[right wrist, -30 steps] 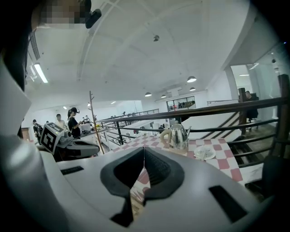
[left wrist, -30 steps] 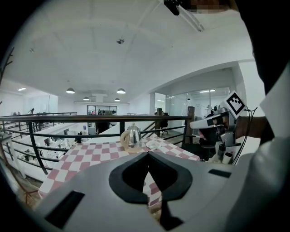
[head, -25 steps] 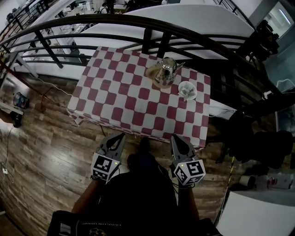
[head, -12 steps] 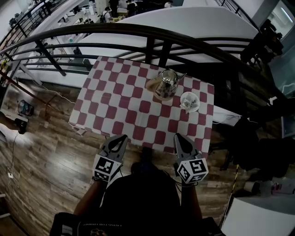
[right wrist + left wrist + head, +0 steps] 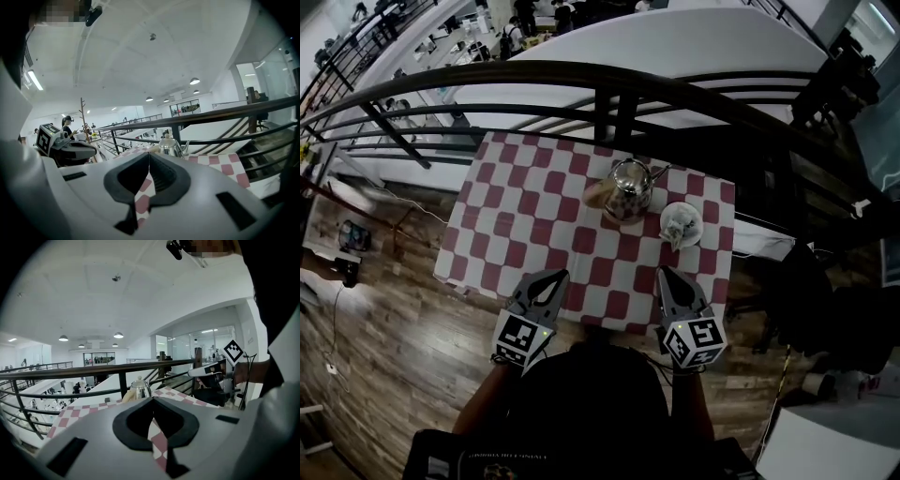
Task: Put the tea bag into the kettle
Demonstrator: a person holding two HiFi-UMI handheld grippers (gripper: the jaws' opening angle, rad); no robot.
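Left tool (image 5: 557,275) and right tool (image 5: 665,273) closed, empty, at the table (image 5: 525,220) edge; open right before reaching the dish (image 5: 681,223) by the kettle (image 5: 628,187).

kettle (image 5: 627,190) left of bowl (image 5: 682,224)

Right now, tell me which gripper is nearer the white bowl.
Right. In the head view the right gripper is almost straight below the white bowl; the left gripper lies farther off, down-left of it.
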